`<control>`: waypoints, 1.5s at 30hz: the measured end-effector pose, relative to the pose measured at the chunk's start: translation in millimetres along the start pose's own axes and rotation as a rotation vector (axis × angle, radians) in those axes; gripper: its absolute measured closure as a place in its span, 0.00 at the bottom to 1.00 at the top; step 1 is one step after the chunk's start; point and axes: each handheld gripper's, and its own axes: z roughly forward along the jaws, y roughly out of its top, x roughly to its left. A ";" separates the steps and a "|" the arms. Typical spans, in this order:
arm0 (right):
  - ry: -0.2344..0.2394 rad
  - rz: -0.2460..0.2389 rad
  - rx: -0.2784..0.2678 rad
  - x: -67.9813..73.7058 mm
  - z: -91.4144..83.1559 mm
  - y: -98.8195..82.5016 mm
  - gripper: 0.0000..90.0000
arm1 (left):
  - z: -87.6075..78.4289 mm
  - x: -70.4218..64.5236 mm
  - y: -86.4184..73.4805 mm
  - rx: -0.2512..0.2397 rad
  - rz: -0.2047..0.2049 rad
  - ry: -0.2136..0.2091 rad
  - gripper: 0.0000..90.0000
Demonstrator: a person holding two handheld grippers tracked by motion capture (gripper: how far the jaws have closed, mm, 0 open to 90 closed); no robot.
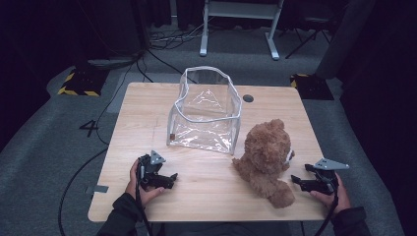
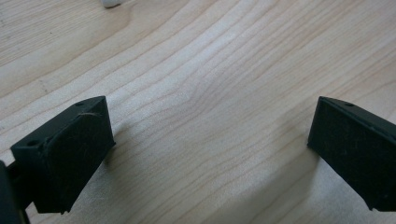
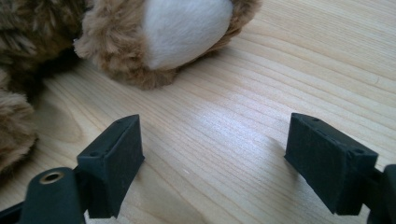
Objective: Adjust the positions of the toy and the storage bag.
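Wooden table point(image 1: 147, 103); one teddy bear point(image 1: 265, 157); one clear bag point(image 1: 206, 115)

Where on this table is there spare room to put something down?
Bare wood lies left of the clear bag and between the left gripper and the teddy bear. It is crowded between bear and right gripper.

Sitting mid-far on the wooden counter point(image 1: 147, 123): clear plastic bag point(image 1: 206, 115) with white trim, standing open, a small dark speck in its near-left corner. Showing a dark round hole point(image 1: 248, 98) in the counter just beside the bag. Lying on grey floor beyond: black cables point(image 1: 162, 42), yellow-black striped pads point(image 1: 78, 83), white frame legs point(image 1: 238, 27).
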 end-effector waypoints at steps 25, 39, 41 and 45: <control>0.041 -0.077 -0.180 25.7 -49.7 29.9 0.24 | -2.9 -1.5 -3.8 -0.004 0.006 -0.006 0.00; 0.110 -0.107 -0.237 56.3 -60.1 53.0 0.22 | -2.9 -1.5 -3.8 -0.004 0.006 -0.006 0.00; 0.111 -0.111 -0.241 58.8 -59.5 55.3 0.22 | -2.9 -1.5 -3.8 -0.004 0.006 -0.006 0.00; 0.117 -0.122 -0.234 64.3 -58.2 60.7 0.23 | -2.9 -1.5 -3.8 -0.004 0.006 -0.006 0.00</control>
